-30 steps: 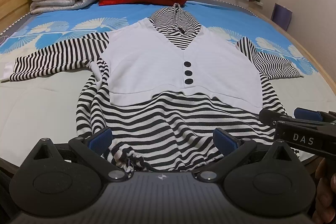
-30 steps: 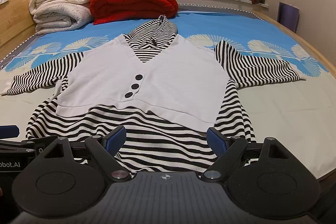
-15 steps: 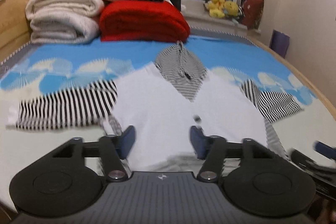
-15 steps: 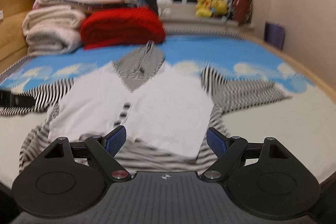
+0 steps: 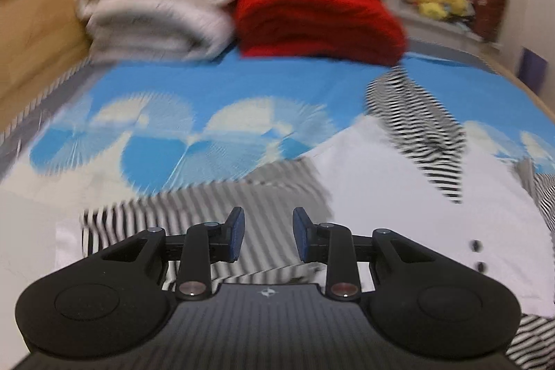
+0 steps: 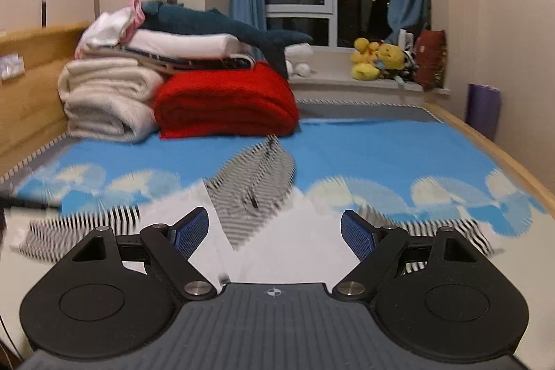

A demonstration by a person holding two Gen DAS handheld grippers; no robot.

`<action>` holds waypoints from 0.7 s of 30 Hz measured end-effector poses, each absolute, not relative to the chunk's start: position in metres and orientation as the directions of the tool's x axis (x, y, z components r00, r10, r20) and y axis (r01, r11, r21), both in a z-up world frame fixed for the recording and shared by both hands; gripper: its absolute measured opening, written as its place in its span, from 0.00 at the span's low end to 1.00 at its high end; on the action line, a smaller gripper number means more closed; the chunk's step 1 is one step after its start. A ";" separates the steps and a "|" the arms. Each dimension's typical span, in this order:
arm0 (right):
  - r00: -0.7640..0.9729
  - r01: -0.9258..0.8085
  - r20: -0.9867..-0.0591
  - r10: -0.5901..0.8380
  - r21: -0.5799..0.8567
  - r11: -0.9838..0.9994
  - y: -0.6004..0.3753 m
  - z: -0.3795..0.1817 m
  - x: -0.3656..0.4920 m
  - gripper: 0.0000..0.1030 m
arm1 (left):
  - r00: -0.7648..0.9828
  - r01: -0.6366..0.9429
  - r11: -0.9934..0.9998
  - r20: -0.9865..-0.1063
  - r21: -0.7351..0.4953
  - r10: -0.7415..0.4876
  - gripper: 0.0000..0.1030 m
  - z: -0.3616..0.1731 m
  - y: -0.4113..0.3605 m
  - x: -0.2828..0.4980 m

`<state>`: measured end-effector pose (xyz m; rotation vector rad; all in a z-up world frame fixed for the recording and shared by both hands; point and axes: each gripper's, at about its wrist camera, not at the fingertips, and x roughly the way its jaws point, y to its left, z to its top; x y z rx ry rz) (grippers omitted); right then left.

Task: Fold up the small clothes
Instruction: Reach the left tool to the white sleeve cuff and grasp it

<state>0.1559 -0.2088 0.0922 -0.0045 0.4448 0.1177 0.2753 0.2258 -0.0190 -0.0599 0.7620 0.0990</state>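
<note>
Left wrist view is pretty smeared, but the left tool (image 5: 267, 238) can be seen over the striped left sleeve (image 5: 222, 196) of the hooded top (image 5: 399, 189), with its blue pads (image 5: 237, 233) closing toward each other; nothing is seen pinched between them, so no grip on the fabric can be claimed, though the blur makes that hard to swear to. The hooded top is laid out flat on the bed (image 5: 194, 82), front up, with the white vest panel (image 5: 381, 196) over the striped body and the striped hood (image 5: 419, 134) pointed toward the far end. Two dark buttons (image 5: 477, 254) are spotted near the right edge of that view. From the right wrist view, the right tool (image 6: 275, 233) is held above the chest of the top with its pads spread wide and nothing between them, so it's released. The right sleeve (image 6: 447, 231) is stretched out sideways on the blue and white bedcover. Behind the garment, a red folded blanket (image 6: 225, 103) and a stack of white blankets (image 6: 104, 99) are piled against the wooden headboard (image 6: 31, 82), with a plush shark (image 6: 222, 26) laid on top and yellow plush toys (image 6: 378, 58) lined up on the windowsill.
</note>
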 end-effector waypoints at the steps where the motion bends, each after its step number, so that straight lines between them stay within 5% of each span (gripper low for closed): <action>1: 0.898 -0.125 -0.421 0.127 0.032 0.992 -0.206 0.096 0.171 0.82 | 0.692 -0.138 0.989 -0.720 -0.051 0.059 0.33 -0.030 0.244 0.279; 5: 0.888 -0.181 -0.413 0.202 0.090 0.979 -0.199 0.097 0.229 0.80 | 0.606 -0.314 0.937 -0.792 -0.152 0.074 0.33 -0.056 0.309 0.292; 8: 0.894 -0.188 -0.393 0.214 0.104 0.977 -0.198 0.081 0.252 0.58 | 0.558 -0.444 0.876 -0.823 -0.187 0.107 0.33 -0.070 0.355 0.293; 10: 0.865 -0.162 -0.462 0.194 0.108 0.981 -0.195 0.059 0.265 0.41 | 0.513 -0.534 0.821 -0.850 -0.204 0.122 0.33 -0.082 0.382 0.290; 16: 0.812 -0.192 -0.521 0.265 0.190 0.963 -0.197 0.039 0.290 0.40 | 0.418 -0.720 0.641 -0.903 -0.265 0.097 0.47 -0.113 0.443 0.278; 20: 0.798 -0.143 -0.550 0.246 0.223 0.964 -0.215 0.034 0.296 0.40 | 0.415 -0.764 0.579 -0.904 -0.284 0.104 0.47 -0.119 0.452 0.276; 21: 0.792 -0.129 -0.563 0.237 0.225 0.966 -0.221 0.028 0.298 0.40 | 0.412 -0.770 0.579 -0.902 -0.269 0.129 0.34 -0.117 0.451 0.277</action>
